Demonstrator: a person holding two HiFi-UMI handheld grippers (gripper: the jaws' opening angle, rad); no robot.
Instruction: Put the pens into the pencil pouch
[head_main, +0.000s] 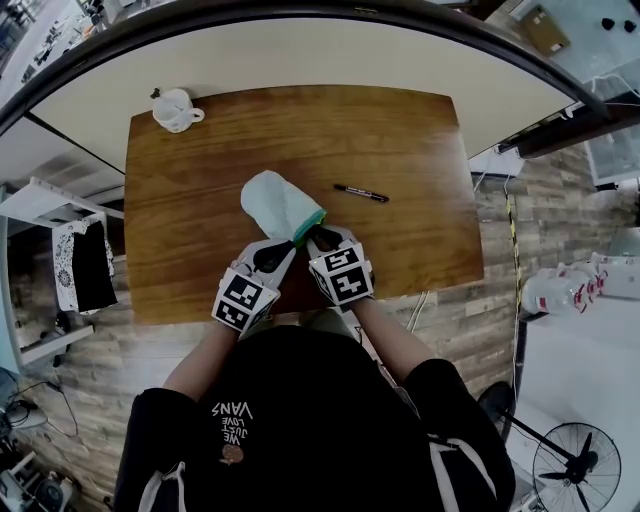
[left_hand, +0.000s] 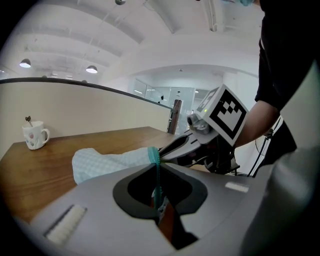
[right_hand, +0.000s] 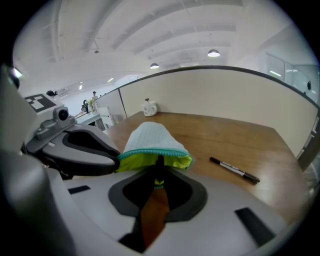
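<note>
Pencil pouch (head_main: 278, 205) lies on the table (head_main: 400, 130), its mouth held: left gripper (left_hand: 157, 176) clamped on the teal zipper edge, right gripper (right_hand: 158, 176) clamped on the near lip. Free one for the pen (head_main: 361, 193) to its right and you may let the mouth collapse.

Wooden table (head_main: 400, 140): mug (head_main: 175, 110) far-left corner, pen (head_main: 361, 193) right, pouch (head_main: 275, 205) near edge.

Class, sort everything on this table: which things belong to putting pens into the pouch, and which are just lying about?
Belongs to the job: pencil pouch, gripped at its mouth by the left gripper and right gripper; black pen lying on the table.
Just lying about: white mug at the table's far left corner.
</note>
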